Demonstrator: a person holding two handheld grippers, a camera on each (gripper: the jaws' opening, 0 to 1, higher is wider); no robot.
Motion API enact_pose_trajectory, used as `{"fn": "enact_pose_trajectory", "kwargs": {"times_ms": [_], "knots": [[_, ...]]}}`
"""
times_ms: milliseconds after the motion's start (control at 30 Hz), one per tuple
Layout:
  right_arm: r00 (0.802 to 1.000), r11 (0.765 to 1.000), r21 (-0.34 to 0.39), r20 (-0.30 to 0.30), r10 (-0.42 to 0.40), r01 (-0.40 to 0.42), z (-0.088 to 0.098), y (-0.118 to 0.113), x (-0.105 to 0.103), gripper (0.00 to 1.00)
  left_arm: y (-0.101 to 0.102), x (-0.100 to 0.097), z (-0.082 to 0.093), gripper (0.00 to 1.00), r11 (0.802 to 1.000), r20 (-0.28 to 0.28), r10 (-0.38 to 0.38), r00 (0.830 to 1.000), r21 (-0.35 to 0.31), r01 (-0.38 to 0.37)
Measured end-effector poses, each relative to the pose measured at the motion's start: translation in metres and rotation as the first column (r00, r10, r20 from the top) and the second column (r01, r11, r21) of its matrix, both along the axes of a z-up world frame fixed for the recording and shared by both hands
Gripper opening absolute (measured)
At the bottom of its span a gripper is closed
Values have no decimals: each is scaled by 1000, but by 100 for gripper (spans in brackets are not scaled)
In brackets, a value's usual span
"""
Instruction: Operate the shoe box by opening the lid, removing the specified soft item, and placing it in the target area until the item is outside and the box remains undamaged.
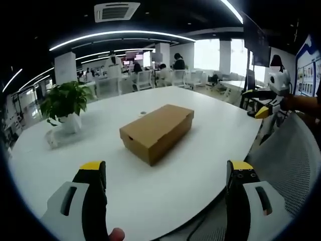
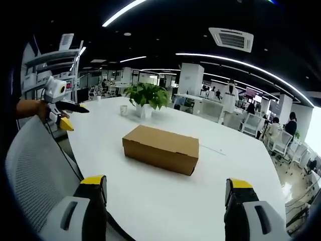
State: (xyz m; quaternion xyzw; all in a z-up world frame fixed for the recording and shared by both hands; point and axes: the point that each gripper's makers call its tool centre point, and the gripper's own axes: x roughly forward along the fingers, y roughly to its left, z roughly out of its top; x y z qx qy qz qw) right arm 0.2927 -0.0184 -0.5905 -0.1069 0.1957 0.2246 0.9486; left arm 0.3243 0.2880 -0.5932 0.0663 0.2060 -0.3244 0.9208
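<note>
Facing the shoe box point(image 1: 157, 132), which sits lid shut in the middle of the white desk point(image 1: 210, 125), I hold my left claw point(image 1: 168, 173) and right claw point(image 2: 168, 188) wide and empty, well short of it. Opening, removing and placing all remain.

Matt brown cardboard shoe box point(image 1: 157, 131), smooth glossy white table point(image 1: 210, 125), grey mesh chair point(image 2: 35, 165)

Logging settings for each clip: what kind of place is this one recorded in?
Most likely an open-plan office: a large white table with a potted plant, rows of desks and office chairs behind, and strip ceiling lights.
</note>
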Motion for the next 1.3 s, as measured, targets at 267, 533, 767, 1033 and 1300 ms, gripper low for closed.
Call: {"fn": "enact_pose_trajectory", "kwargs": {"times_ms": [267, 533, 767, 1033, 1300], "knots": [[1000, 1000, -9, -7, 16, -16, -3, -2, 11, 98, 0, 16, -6, 99, 1000, -1, 3, 1000, 1, -3], [1000, 999, -13, -8, 30, -31, -6, -5, 26, 98, -2, 32, -11, 99, 1000, 0, 15, 1000, -7, -15], [999, 999, -26, -17, 42, -42, -12, -8, 37, 97, -5, 42, -17, 99, 1000, -3, 21, 1000, -6, -21], [998, 998, -32, -24, 60, -60, -21, -7, 51, 97, -10, 50, -24, 99, 1000, -6, 18, 1000, -3, -18], [997, 996, -42, -31, 77, -78, -27, -5, 63, 96, -15, 59, -31, 99, 1000, -1, 6, 1000, 6, -6]]}}
